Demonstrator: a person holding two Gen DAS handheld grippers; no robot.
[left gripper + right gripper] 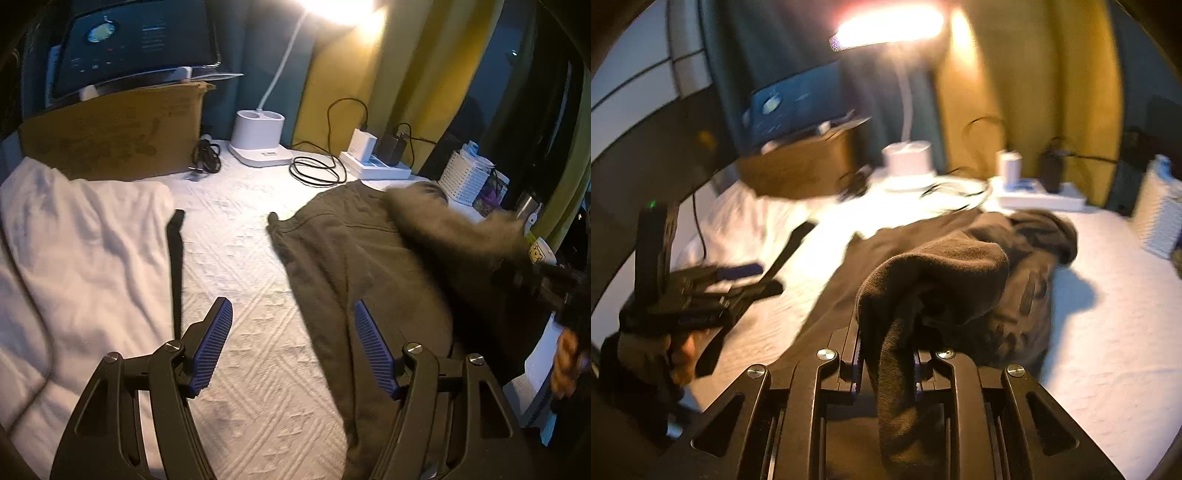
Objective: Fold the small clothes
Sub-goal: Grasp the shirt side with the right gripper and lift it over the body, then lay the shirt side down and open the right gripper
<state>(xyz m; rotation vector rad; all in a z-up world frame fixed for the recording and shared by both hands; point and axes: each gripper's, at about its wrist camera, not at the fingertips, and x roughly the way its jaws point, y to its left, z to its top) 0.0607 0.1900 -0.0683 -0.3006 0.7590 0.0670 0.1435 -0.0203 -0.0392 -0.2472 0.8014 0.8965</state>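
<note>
Folding just starting: you are pinching dark garment [942, 266] edge in right gripper [886, 373], lifting it over rest lying right of white cloth [81, 240]. Left gripper [293, 343] is hovering spread, empty. Remaining folds pending.

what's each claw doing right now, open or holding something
Left claw: open, nothing between its blue pads.
Right claw: shut on a fold of the dark olive garment.

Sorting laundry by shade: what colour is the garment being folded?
Dark olive-brown garment, clearest in the left wrist view.
</note>
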